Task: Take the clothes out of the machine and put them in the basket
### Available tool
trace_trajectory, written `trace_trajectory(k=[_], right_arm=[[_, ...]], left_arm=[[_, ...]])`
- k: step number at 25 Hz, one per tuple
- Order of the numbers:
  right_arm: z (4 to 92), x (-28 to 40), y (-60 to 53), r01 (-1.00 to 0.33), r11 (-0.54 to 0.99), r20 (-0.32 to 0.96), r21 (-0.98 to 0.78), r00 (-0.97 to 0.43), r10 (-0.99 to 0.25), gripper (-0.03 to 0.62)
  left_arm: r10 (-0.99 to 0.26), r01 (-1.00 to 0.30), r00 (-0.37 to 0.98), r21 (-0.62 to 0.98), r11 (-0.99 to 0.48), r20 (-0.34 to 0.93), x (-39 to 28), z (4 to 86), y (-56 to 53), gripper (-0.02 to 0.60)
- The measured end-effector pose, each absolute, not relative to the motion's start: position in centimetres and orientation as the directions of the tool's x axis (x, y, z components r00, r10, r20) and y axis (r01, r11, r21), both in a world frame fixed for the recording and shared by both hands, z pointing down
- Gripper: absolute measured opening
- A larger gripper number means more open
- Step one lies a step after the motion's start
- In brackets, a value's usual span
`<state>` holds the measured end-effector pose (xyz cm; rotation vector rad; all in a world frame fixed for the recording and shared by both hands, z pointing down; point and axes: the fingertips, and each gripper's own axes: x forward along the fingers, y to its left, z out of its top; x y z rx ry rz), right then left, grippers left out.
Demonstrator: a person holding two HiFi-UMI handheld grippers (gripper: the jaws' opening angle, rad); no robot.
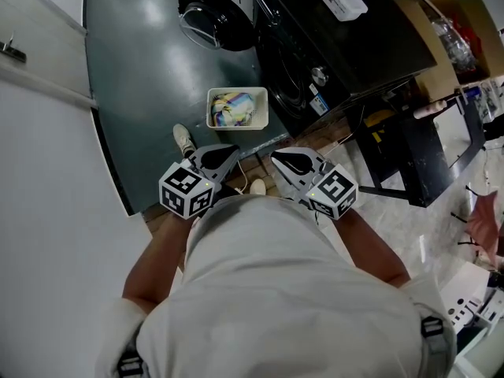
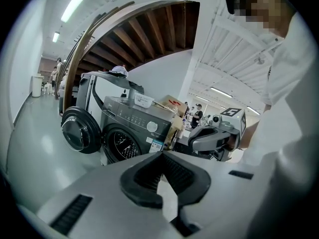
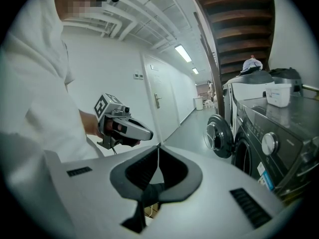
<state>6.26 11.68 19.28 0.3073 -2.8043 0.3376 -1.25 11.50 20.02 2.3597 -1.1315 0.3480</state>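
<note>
Left hand-held gripper [image 1: 228, 154] and right hand-held gripper [image 1: 280, 159] are both pressed together, empty. Just ahead lies the basket [image 1: 213, 124] holding clothes [image 1: 233, 109], beside the machine [image 1: 291, 61], whose labels [image 1: 318, 101] are unreadably small.

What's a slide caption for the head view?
Left gripper and right gripper shut and empty before the washing machine, its door open, and a floor basket holding colourful clothes.

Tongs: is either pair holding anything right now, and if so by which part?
Nothing is held. The left tongs and the right tongs are both shut and empty; the clothes lie in the basket.
</note>
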Motion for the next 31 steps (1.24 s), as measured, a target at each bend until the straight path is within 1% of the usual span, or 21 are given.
trace_trajectory(k=[23, 31], right_arm=[[21.0, 5.7, 11.4, -0.243, 0.943, 0.314, -0.227, -0.935, -0.165, 0.012], [22.6, 5.1, 8.2, -0.249, 0.938, 0.304, -0.243, -0.937, -0.17, 0.012]], left_arm=[[-0.646, -0.796, 0.605, 0.334, -0.505, 0.465, -2.1, 21.7, 11.1, -0.003], [-0.641, -0.804, 0.593, 0.308, -0.509, 0.487, -2.8, 22.5, 8.1, -0.003]])
